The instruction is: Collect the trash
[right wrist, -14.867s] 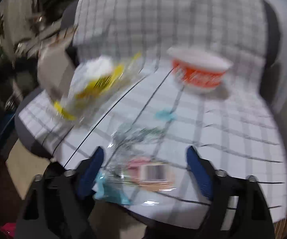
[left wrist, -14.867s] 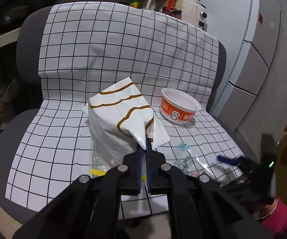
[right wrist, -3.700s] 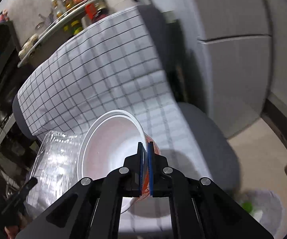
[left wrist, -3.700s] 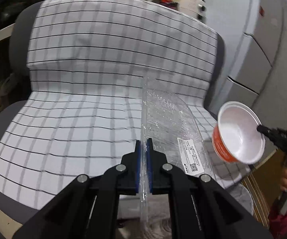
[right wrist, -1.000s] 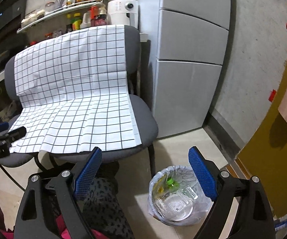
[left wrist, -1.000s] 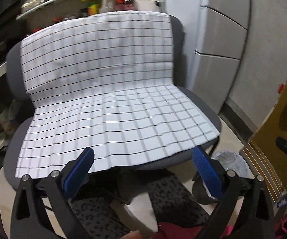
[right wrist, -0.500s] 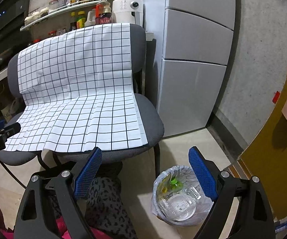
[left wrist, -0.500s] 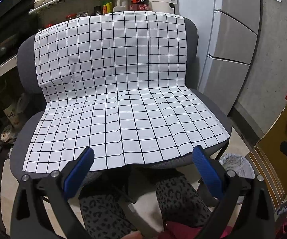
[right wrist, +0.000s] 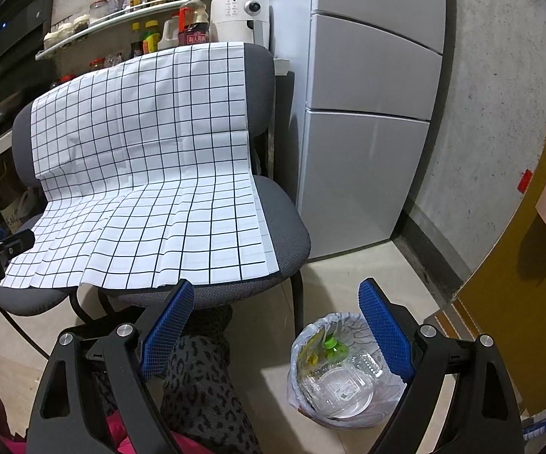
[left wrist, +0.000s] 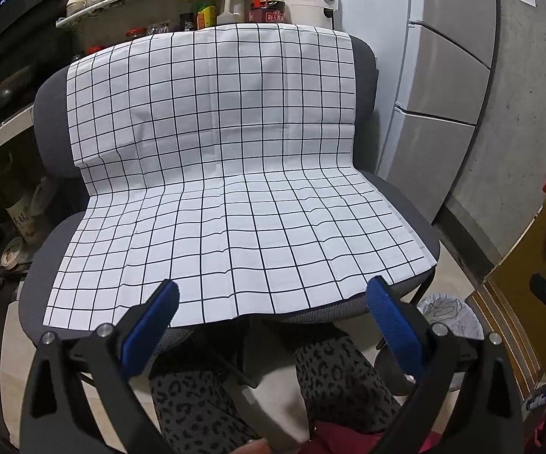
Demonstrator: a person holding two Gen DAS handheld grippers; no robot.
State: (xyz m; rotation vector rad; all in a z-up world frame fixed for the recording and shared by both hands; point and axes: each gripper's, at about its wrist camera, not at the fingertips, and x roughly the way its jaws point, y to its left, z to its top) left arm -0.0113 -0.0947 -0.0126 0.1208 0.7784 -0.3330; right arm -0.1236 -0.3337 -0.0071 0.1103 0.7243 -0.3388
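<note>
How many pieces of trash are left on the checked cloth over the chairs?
0. The checked cloth shows only bare grid in both views. The trash sits in the lined bin on the floor by the right chair; items deeper in the bin may be hidden.

So the grey office chair [left wrist: 416,223] has a white cloth with a black grid [left wrist: 231,196] draped down its backrest and over the seat, and nothing else sits on that cloth. The beige tile floor [right wrist: 352,268] carries the chair's legs plus a small bin lined with a white bag [right wrist: 343,370], down at about 5 o'clock from the seat in the right wrist view. In the bin: clear plastic containers, a white bowl, and something with a green cap. At 12 o'clock behind the chair, a shelf [right wrist: 121,19] holds bottles and jars.
</note>
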